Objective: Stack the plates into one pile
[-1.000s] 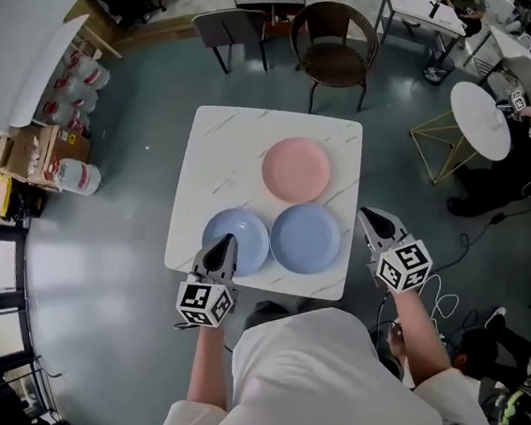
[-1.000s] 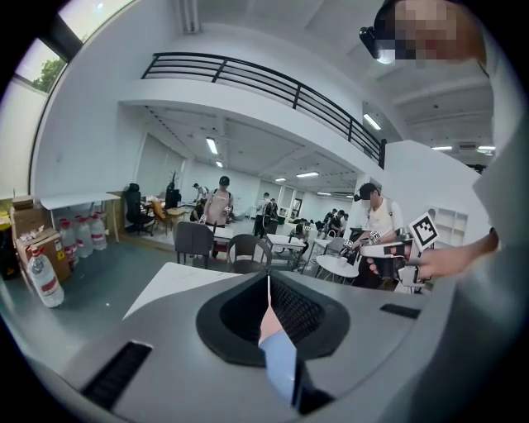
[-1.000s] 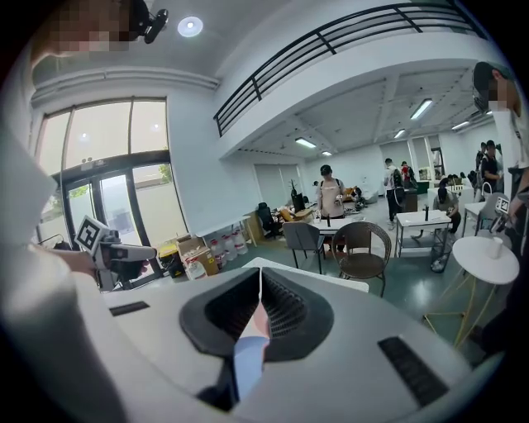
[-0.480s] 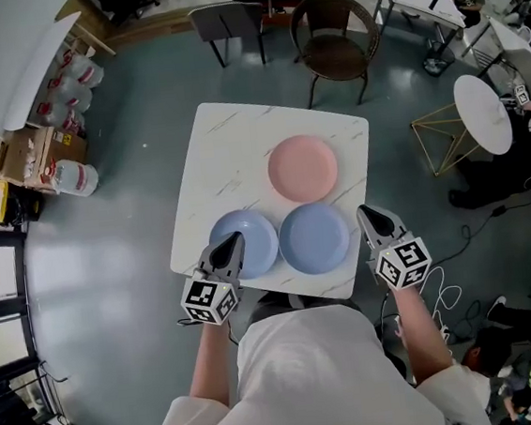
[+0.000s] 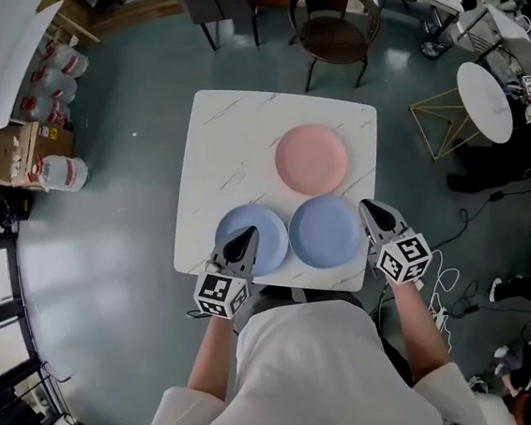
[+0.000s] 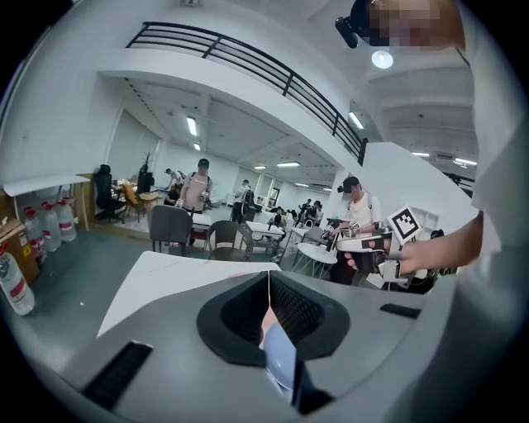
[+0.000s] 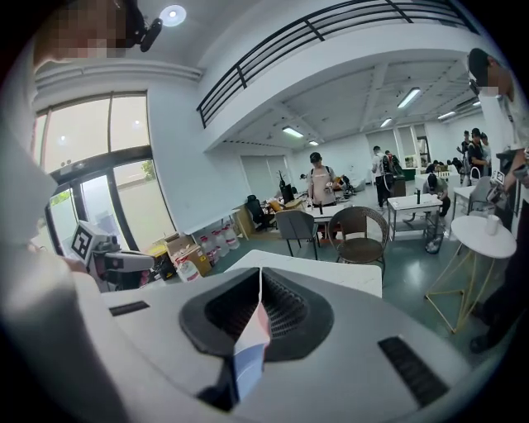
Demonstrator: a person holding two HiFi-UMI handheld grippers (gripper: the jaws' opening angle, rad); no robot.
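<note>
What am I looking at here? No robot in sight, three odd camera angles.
There is no robot. A person holds hand tongs in each hand, and each pair carries a marker cube and its own camera. The head view comes from a camera on the person's head, looking steeply down. The two gripper views look along each pair's jaws.

Three plates lie unstacked on the white table: a pink plate, a light blue plate and a darker blue plate.

The left tongs point over the light blue plate's near edge. The right tongs are at the table's right edge, beside the darker blue plate. Both are shut and hold nothing.
</note>
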